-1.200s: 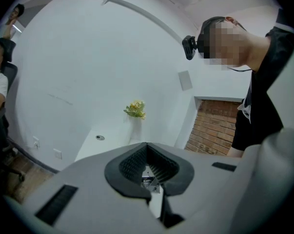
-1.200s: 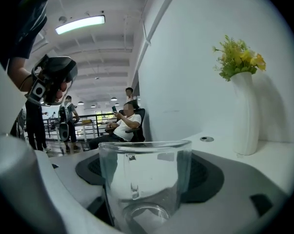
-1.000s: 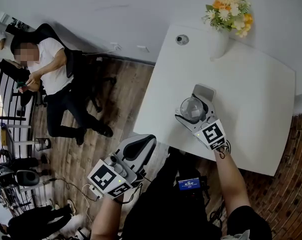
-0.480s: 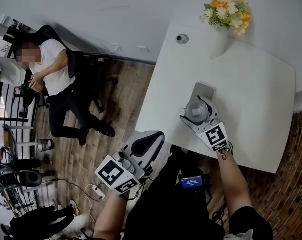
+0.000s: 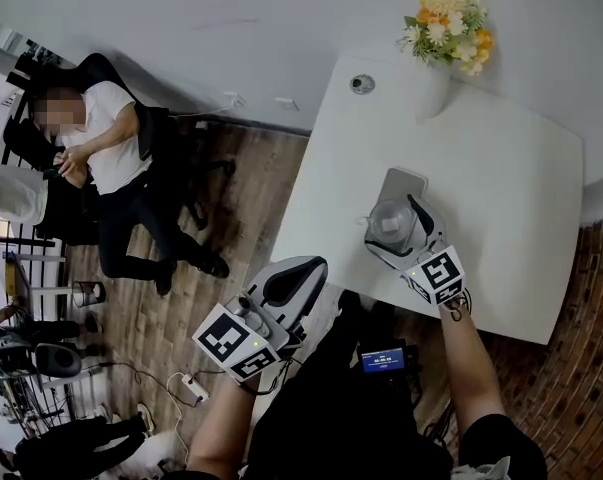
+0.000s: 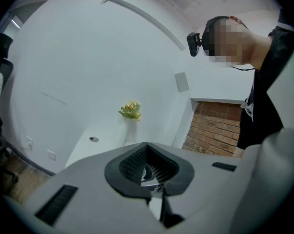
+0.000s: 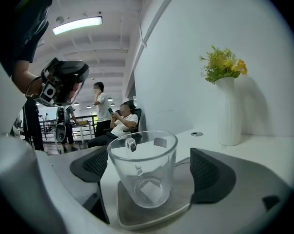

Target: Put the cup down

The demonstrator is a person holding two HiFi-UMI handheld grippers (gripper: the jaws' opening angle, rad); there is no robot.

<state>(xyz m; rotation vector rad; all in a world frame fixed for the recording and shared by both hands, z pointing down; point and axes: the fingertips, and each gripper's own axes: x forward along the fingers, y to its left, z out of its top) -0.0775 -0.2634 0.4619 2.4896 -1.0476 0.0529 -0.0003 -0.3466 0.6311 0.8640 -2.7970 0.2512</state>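
Placement is appearing complete as far as the views show: the clear glass cup (image 7: 143,167) is standing upright, empty, on a flat grey rounded-square pad (image 7: 178,206) that is lying on the white table (image 5: 501,198), towards the table's near edge. The right gripper (image 5: 399,236) is reaching over that edge with its jaws spread wide on either side of the cup. They have just been opening, with the cup between them, and both dark ribbed pads (image 7: 209,175) are showing a gap to the glass, so nothing is gripping it. The left gripper (image 6: 147,165) is hanging off the table's near-left corner, well apart from the cup, its jaws pressed together on nothing. In my judgement the release is done, and what is remaining is to draw the right gripper straight back from the table without either jaw clipping the glass and tipping it off the pad.
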